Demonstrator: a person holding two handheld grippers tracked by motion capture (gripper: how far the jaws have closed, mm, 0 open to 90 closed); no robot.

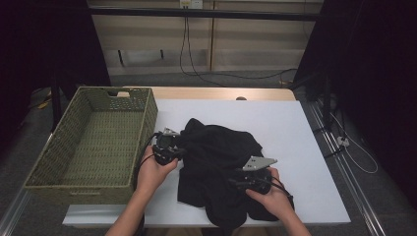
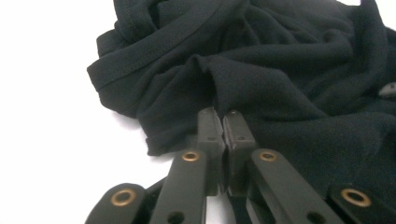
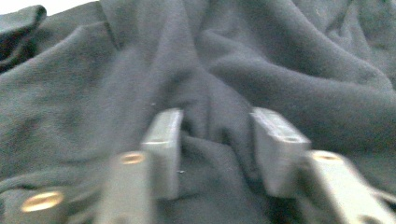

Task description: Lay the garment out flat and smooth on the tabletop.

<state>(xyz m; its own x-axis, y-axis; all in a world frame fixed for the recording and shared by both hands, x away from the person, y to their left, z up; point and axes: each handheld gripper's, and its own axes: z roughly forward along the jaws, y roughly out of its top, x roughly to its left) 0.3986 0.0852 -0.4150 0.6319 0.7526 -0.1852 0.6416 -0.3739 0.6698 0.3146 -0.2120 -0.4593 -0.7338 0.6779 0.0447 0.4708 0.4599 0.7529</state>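
On the white tabletop a crumpled black garment lies in a heap, spread between the two tools and just to the right of a green woven basket. At the garment's left edge sits the left tool, held in the person's left hand; seen in the left gripper view, the left tool has its jaws brought together, and a raised ridge of the black garment runs straight into the seam between them, so they are clamped on a thin pinch of fabric. Ahead of that tool the cloth rises in thick folds with a stitched hem curving away to its upper left, and bare white tabletop lies off to its left side.

Toward the garment's near right part, the right tool rests on top of the cloth, gripped by the right hand, with its grey three-cornered plate facing up. Along the right gripper view, the right tool has its jaws standing apart, and a soft fold of the black garment bulges up in the gap between them; the picture is blurred, and the pads do not press on that fold. Cloth surrounds this tool on every side, with a sliver of tabletop at its far upper left.
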